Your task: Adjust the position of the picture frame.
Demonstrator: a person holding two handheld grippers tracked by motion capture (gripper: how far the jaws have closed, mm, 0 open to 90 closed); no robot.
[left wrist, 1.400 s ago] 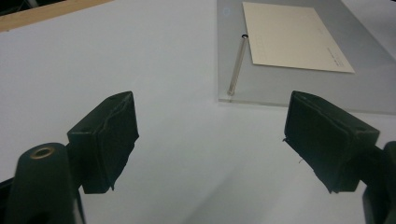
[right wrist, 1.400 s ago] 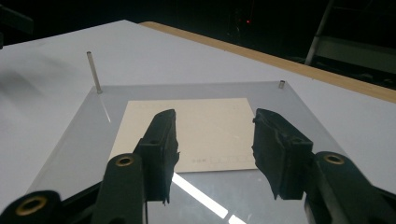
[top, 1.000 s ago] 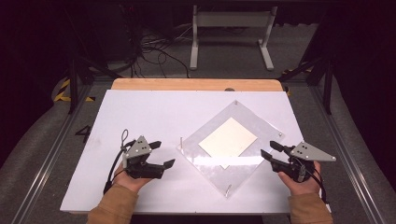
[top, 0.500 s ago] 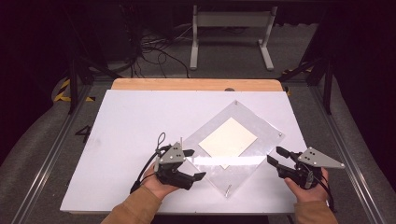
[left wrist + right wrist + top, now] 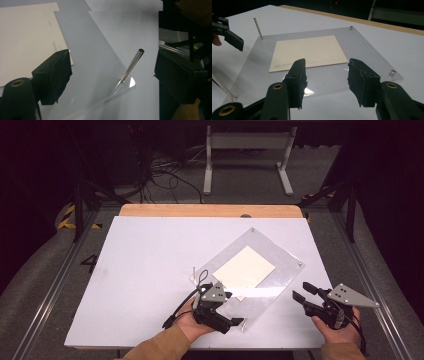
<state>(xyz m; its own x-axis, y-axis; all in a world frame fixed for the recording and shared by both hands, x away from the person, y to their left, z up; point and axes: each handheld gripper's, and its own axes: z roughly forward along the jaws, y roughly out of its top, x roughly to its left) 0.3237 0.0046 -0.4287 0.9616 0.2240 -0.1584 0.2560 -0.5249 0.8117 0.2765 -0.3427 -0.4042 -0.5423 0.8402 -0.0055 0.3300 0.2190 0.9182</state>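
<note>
A clear acrylic plate [image 5: 280, 270] lies cornerwise on the white table [image 5: 145, 270], with a cream paper sheet [image 5: 245, 270] on it. Thin metal pins stand at its corners. My left gripper [image 5: 234, 310] is at the plate's near corner. In the left gripper view a slanting pin [image 5: 131, 66] stands between the jaws of the left gripper [image 5: 113, 67], untouched. Those jaws have just been opening. My right gripper [image 5: 301, 291] is open beside the plate's right edge. In the right gripper view the right gripper [image 5: 327, 72] has nothing between its jaws, and the plate [image 5: 367, 57] lies just ahead.
A tall pin [image 5: 258, 28] rises at the plate's left corner, and short studs [image 5: 392, 73] sit at the other corners. A wooden strip [image 5: 210, 210] borders the table's far edge. Dark floor with cables and a metal stand [image 5: 245, 150] lies beyond.
My left gripper has moved right along the table's front, from left of the plate to its near corner. My right gripper has barely shifted.
</note>
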